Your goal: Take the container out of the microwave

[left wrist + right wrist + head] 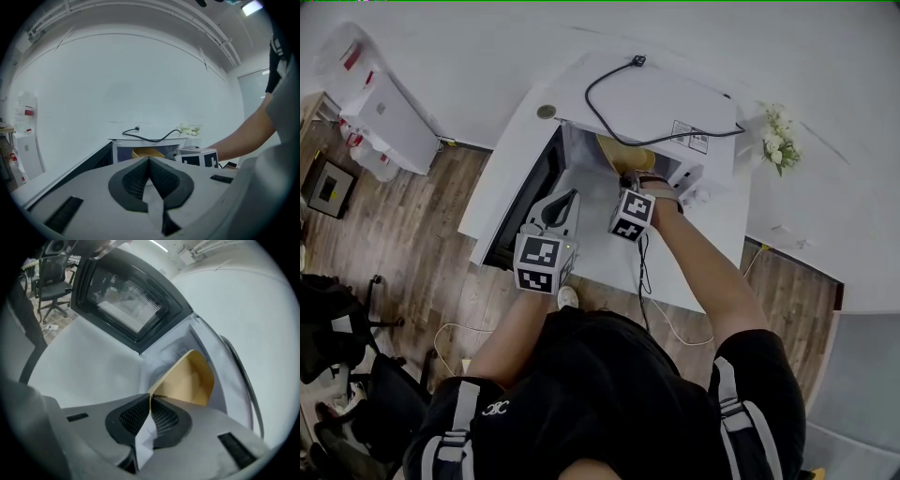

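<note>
Right claw (pixel 149 401) clamped on near rim of tan paper container (pixel 190 378), sitting tilted in open white microwave (pixel 656 98), 1 o'clock of claw. Likely light, thin-walled, crushable: rim pinch OK, gentle squeeze. Left claw (pixel 150 163) together, empty.

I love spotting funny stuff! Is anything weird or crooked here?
Yes. The black cord lies loose on top of the microwave, its plug in no socket. The tan container sits tilted in the microwave's opening, its rim pinched in the jaws of the right gripper.
</note>
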A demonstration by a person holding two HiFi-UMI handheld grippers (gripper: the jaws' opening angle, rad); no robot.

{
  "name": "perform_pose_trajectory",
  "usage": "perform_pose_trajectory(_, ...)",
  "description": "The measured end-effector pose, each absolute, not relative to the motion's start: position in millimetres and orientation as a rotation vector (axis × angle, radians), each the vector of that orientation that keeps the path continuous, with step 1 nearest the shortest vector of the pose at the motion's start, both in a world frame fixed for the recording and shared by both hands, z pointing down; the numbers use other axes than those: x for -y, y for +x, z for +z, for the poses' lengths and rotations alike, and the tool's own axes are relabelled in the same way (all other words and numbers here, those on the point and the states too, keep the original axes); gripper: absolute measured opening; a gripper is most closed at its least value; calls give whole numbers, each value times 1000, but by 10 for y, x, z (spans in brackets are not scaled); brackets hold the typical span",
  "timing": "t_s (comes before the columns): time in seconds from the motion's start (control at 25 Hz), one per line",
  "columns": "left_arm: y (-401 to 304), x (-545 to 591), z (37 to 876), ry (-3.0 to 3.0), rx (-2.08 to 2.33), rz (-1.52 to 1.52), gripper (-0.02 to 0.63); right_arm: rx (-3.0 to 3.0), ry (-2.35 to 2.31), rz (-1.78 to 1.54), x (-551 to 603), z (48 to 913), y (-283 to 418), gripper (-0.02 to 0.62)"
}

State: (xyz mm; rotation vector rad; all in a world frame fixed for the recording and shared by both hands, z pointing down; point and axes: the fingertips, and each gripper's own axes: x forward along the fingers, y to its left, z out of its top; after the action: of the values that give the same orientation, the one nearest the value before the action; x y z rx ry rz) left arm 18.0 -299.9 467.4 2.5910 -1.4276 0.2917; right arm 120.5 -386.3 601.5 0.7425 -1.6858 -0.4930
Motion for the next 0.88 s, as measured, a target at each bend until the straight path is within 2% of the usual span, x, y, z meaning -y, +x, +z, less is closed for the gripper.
perform_pose_trajectory(0.88,264,2879,4780,2588,1387,284,5,1749,470,-217,2656,6148,1359,12)
